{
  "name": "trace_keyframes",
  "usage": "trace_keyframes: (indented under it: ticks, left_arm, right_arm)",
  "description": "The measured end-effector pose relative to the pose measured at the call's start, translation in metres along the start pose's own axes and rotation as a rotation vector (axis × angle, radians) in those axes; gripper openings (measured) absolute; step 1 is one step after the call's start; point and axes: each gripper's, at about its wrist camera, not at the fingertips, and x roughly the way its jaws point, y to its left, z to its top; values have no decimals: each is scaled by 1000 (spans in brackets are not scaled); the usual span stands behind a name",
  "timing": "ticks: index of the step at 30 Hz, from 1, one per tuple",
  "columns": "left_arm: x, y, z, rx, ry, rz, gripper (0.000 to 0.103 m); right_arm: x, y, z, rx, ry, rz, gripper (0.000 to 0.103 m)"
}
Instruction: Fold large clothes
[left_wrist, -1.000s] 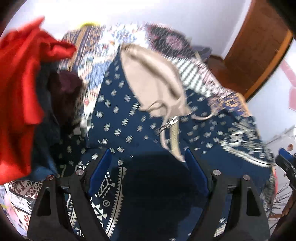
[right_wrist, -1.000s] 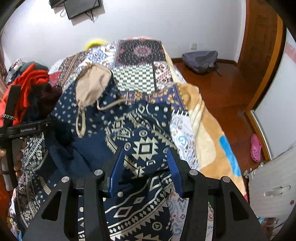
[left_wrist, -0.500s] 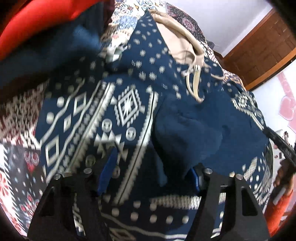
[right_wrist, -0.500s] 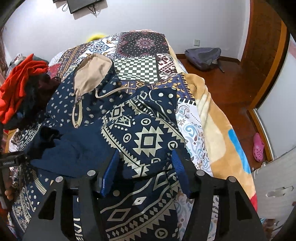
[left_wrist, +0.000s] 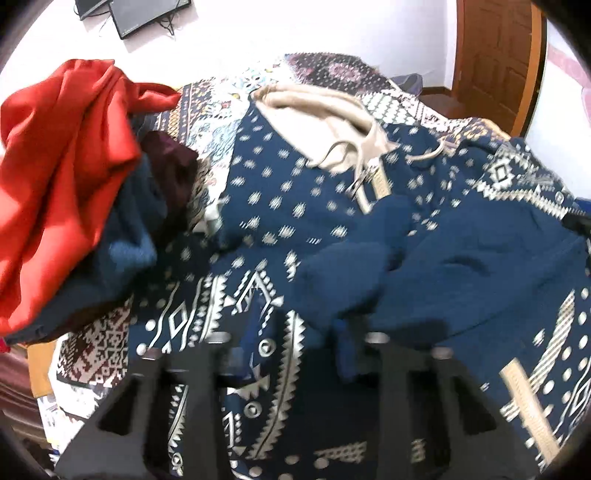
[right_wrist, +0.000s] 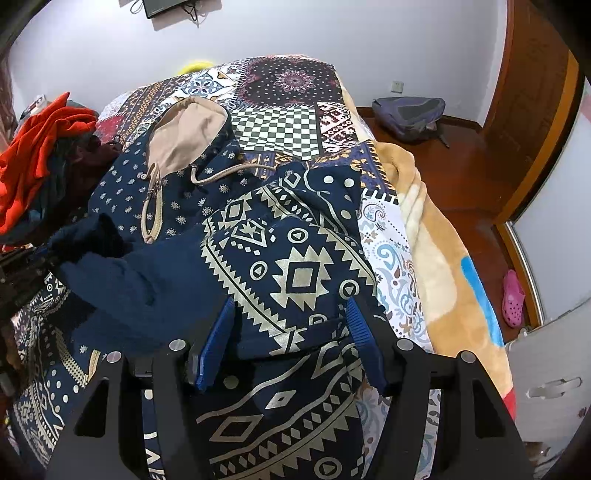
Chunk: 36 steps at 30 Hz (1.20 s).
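A pile of clothes (right_wrist: 40, 155), red on top, is sitting at the left edge of the bed (right_wrist: 288, 122), which is covered with a patchwork quilt. Beside the pile, a navy hoodie (right_wrist: 295, 266) with a cream pattern is lying spread across the quilt, its beige-lined hood (right_wrist: 188, 133) pointing toward the far wall.

The left gripper (left_wrist: 295, 343) is pressing down into the hoodie's cloth near the pile; its jaws have just been closing, and patterned cloth and a plain navy sleeve (left_wrist: 354, 273) are bunching between the 2 blue pads, though blur is hiding whether they are pinching it. The sleeve is lying folded across the hoodie's chest.

Further right, the right gripper (right_wrist: 291, 343) is hovering low over the hoodie's lower front with its jaws standing apart, having just been widening; cloth is lying between the pads but they are not squeezing it.

On the floor at far right, a grey backpack (right_wrist: 410, 114) is resting by the wall.
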Motion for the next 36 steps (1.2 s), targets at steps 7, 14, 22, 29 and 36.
trace_keyframes:
  ticks: [7,14,22,29,36]
  left_arm:
    - [-44,41,-5,-203,-91,-130,7]
    - [-30,87,-59,-389,30,-198,13]
    - [-16,116,-91,-516,93,-265,12]
    - [0,109,-79,-518,134,-356,46]
    - [14,98,-51,-443,124,-273,38]
  right_arm:
    - [0,0,-3,-2,-6,14,59]
    - [1,3,-4,-4,-12,-5,60]
    - [0,4,-3,11,-3,-21,59]
    - [-17,3,0,37,6,1,60]
    - [-43,-1,5,34,-47,-15,60]
